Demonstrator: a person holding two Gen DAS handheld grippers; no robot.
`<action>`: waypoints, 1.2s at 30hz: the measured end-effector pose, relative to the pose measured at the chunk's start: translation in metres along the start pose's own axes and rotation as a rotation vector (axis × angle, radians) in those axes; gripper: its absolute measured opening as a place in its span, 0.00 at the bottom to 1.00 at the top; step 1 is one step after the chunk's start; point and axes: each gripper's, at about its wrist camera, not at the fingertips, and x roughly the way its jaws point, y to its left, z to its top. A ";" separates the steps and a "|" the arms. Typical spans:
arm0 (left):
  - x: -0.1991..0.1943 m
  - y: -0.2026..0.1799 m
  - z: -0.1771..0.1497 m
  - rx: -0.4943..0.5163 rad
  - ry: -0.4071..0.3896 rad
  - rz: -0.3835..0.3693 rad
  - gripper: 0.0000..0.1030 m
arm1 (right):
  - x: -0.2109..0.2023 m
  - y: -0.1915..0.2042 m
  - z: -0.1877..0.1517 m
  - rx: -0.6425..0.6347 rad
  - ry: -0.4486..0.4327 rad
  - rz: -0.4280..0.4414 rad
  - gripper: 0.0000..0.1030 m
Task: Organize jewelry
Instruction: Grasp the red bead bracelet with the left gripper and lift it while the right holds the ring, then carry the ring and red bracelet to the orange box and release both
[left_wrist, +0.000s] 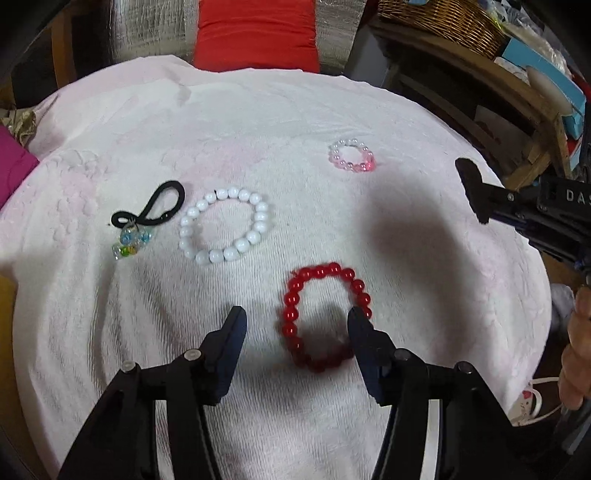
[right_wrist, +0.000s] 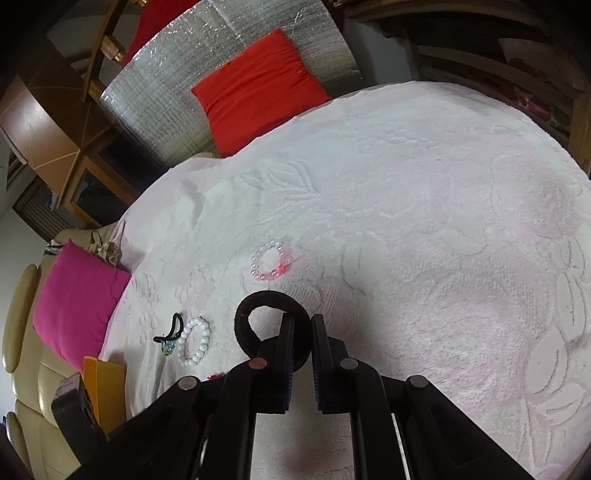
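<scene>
The sorting is judged to be at an early or middle stage: four pieces lie spread flat on the white textured blanket (left_wrist: 258, 122), none gathered into any holder, and a fifth is carried. The left gripper (left_wrist: 295, 325) is held with its jaws about half apart and nothing pressed between them; the red bead bracelet (left_wrist: 321, 314) lies on the blanket just ahead of and between the jaws, its right side passing under the right fingertip, so it cannot be told whether that tip touches the beads. Beyond the left jaw and off to its left the white bead bracelet (left_wrist: 225, 225) is seen, and just beside that, further left, a black hair tie with glass charms (left_wrist: 147, 218). Well ahead of the right jaw lies the small pink-and-white bead bracelet (left_wrist: 352, 155). The right gripper (right_wrist: 303, 325) is drawn nearly closed, and a dark brown hair band (right_wrist: 251, 321) is pinched between its jaws, the loop standing out to the left of the left jaw above the blanket. No jewellery box, tray or dish is seen on the blanket in either view; the only container visible is a wicker basket (left_wrist: 439, 14) on a shelf beyond the blanket's far edge, and its contents cannot be made out. Where the pieces are meant to be gathered is therefore not shown, and all five remain to be placed.
</scene>
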 end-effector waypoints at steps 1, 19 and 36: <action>0.001 -0.001 -0.001 0.005 -0.001 0.006 0.56 | 0.000 0.002 -0.001 -0.008 0.000 -0.005 0.10; -0.022 0.005 0.013 0.026 -0.174 0.167 0.09 | -0.002 0.013 -0.004 -0.033 -0.035 0.000 0.10; -0.111 0.029 -0.001 -0.039 -0.332 0.233 0.09 | -0.001 0.080 -0.032 -0.162 -0.070 0.098 0.10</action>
